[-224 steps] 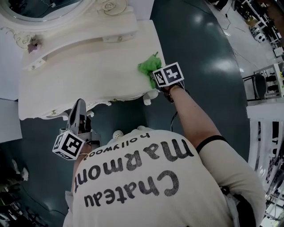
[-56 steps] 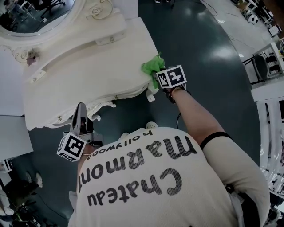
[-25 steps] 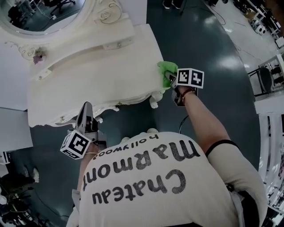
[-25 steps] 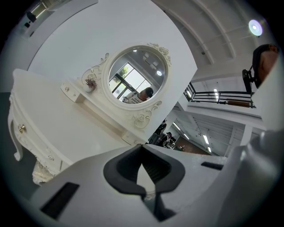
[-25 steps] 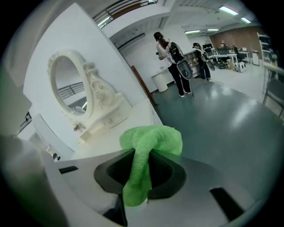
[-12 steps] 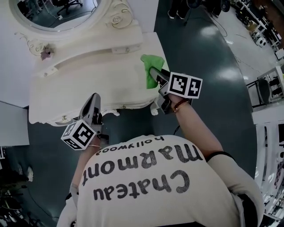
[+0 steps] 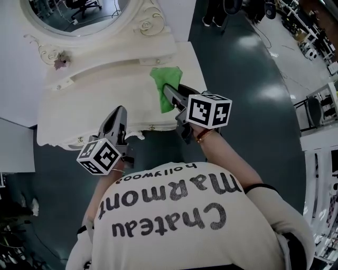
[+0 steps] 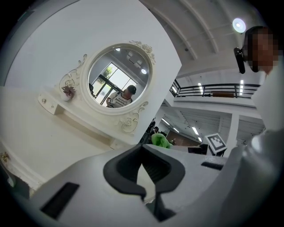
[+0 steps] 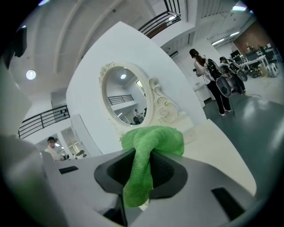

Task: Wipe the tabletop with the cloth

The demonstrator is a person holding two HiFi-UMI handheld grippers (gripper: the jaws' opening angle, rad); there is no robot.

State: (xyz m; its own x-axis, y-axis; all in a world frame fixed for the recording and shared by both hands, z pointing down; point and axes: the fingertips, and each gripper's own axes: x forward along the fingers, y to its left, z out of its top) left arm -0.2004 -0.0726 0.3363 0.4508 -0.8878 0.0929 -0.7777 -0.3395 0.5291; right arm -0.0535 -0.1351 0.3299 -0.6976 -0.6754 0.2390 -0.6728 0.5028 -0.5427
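Black print on my pale T-shirt (image 7: 174, 211) reads "Chateau Marmont hollywood". My left tongs (image 7: 121, 111) are pressed together, empty, at the cream surface's (image 7: 100, 97) front edge. My right tongs (image 7: 168, 90) are clamped on the green cloth (image 7: 165, 80), bunched over the surface's right end, before the oval mirror (image 7: 79, 10).

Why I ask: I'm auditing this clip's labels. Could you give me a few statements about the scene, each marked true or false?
1. The right tool grips the green cloth. True.
2. The left tool holds a second cloth. False: it is shut with nothing in it.
3. The green cloth is at the tabletop's left end. False: it is toward the right end.
4. The mirror has a rounded, ornate frame. True.
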